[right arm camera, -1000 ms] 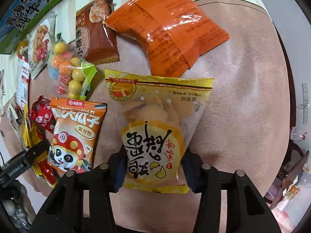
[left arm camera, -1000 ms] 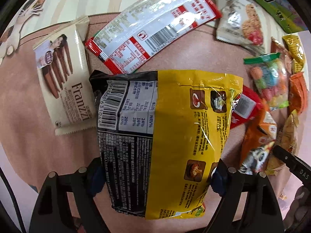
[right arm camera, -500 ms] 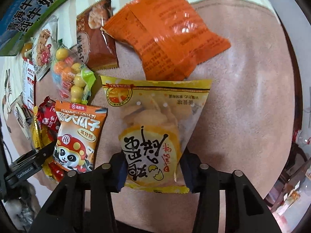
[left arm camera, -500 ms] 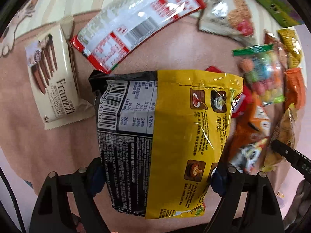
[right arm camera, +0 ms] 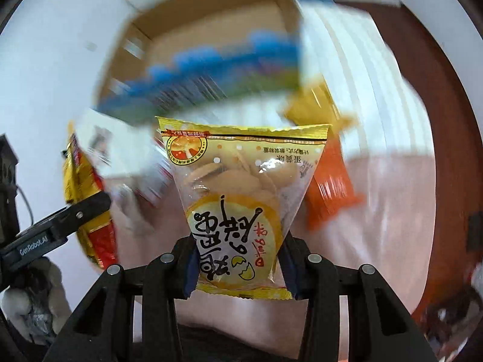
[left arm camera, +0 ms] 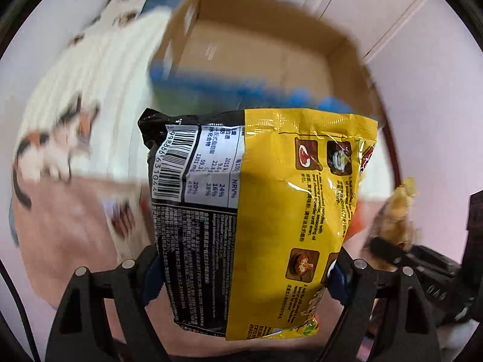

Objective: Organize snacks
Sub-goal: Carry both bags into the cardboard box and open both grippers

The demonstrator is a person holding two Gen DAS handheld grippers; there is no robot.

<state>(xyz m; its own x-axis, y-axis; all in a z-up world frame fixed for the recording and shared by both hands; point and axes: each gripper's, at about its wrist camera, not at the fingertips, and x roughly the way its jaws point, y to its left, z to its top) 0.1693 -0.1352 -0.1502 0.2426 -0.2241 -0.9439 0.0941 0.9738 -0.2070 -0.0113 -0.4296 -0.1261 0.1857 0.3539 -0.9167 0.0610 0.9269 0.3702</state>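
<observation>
Left wrist view shows the left gripper [left arm camera: 244, 271] pointing steeply down, its fingers [left arm camera: 151, 271] spread wide yet pinching the large yellow-and-black foil noodle packet [left arm camera: 271, 211], with an open brown cardboard box [left arm camera: 341, 69] beyond the fingertips. On the right wrist view the right gripper [right arm camera: 238, 268], angled down likewise, has its fingers [right arm camera: 190, 265] drawn close, pinching the small yellow bag of egg biscuits [right arm camera: 241, 199].

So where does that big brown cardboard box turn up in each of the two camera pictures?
Left wrist view: the cardboard box fills the upper middle, open side toward the camera, above the yellow-and-black noodle packet.
Right wrist view: the same box sits at upper left of centre, above the yellow egg-biscuit bag.
Shared landmark: the blurred blue-and-green printing on the box's near wall.
</observation>
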